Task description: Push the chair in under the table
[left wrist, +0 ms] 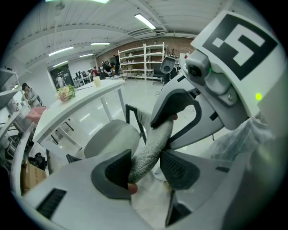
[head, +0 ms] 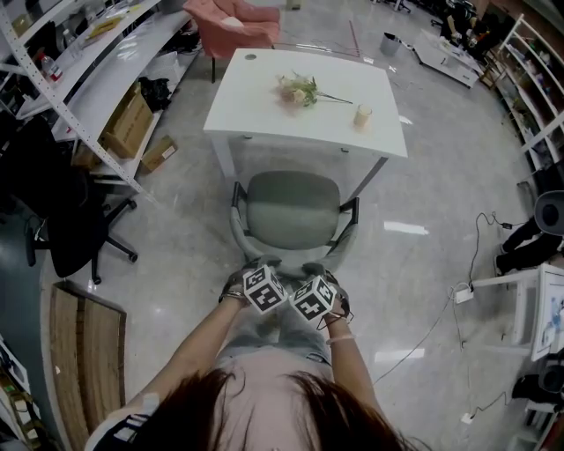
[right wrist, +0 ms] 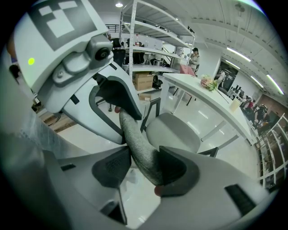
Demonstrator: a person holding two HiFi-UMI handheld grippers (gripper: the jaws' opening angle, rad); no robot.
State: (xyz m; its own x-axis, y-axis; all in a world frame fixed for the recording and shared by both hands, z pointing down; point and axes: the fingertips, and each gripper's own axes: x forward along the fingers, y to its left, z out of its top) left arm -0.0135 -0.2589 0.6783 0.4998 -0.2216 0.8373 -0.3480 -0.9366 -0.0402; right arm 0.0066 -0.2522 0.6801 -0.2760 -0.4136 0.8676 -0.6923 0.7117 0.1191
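Left gripper (left wrist: pixel 145 167) and right gripper (right wrist: pixel 140 167) side by side, each with jaws clamped on grey fabric top edge of chair (head: pixel 293 210) back. Forearms stretched forward, wrists close together. Chair seat at near edge of white table (head: pixel 264 110), mostly outside it.

Off-task clutter sitting on and around the table (head: pixel 264 110).
Flower sprig (head: pixel 300 91) lying mid-table, cream cup (head: pixel 362 116) standing near its right edge. Pink armchair (head: pixel 233 26) sitting beyond the far edge. Cardboard box (head: pixel 128 123) resting under left shelving (head: pixel 115 62), black office chair (head: pixel 66 225) standing near. White cable (head: pixel 441 321) trailing across floor, right.
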